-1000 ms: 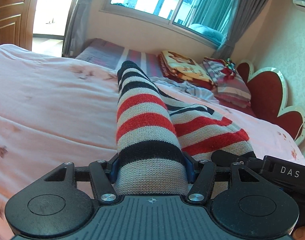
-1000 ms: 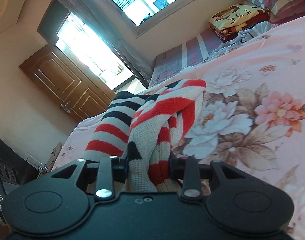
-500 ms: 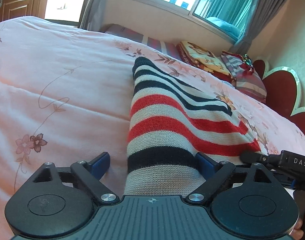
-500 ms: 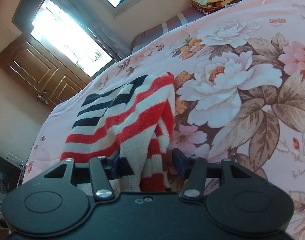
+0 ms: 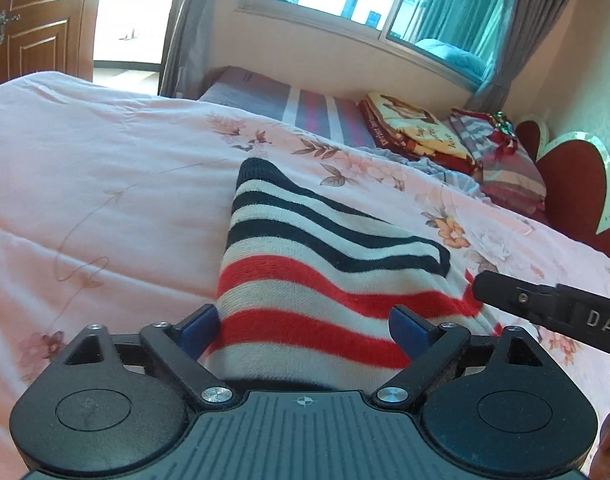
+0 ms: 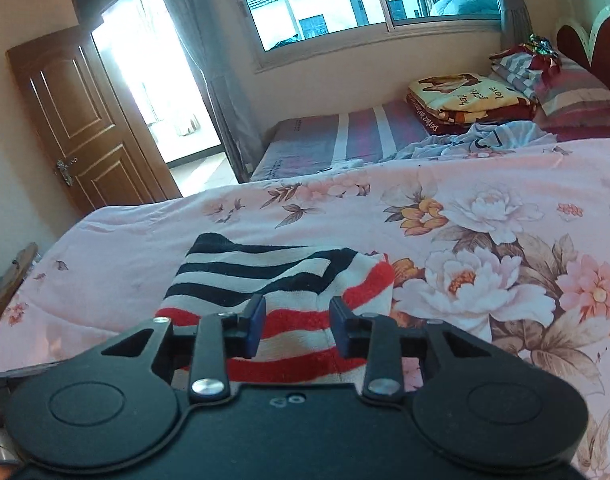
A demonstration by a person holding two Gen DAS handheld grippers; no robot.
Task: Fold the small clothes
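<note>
A small knitted garment with red, white and black stripes lies folded on the pink floral bedspread. My left gripper is open, its blue pads wide apart over the garment's near edge. In the right wrist view the garment lies flat in front of my right gripper, which is open with its pads just above the near red stripes. The right gripper's black finger shows at the right of the left wrist view.
The bedspread stretches to the right with large flowers. Folded blankets and pillows are stacked at the head of the bed, beside crumpled light-blue cloth. A wooden door stands open at the left.
Both grippers have opened and let go of the garment. It was lifted and bunched one second ago and now lies flat on the bed.
</note>
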